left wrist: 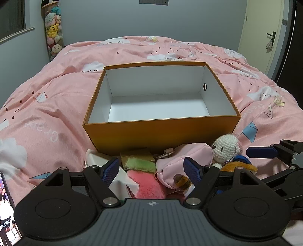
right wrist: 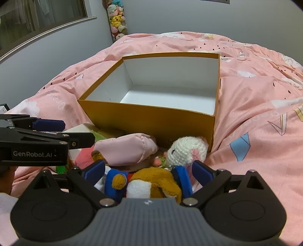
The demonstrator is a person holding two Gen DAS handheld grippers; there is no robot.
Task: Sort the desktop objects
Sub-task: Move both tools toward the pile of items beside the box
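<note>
Both grippers are hanging over the toy pile in front of the orange box [right wrist: 151,121], nothing grabbed. The right gripper [right wrist: 148,173] is sitting with jaws spread around the brown-and-blue plush [right wrist: 151,181], lying crosswise. The left gripper [left wrist: 152,171], also gaping, is hovering over the pink fuzzy toy [left wrist: 145,184].

Pink patterned duvet [left wrist: 56,98], tall clear tube of plush toys [left wrist: 53,28], cream door [left wrist: 265,34], window [right wrist: 43,17], phone screen [left wrist: 7,213]
</note>
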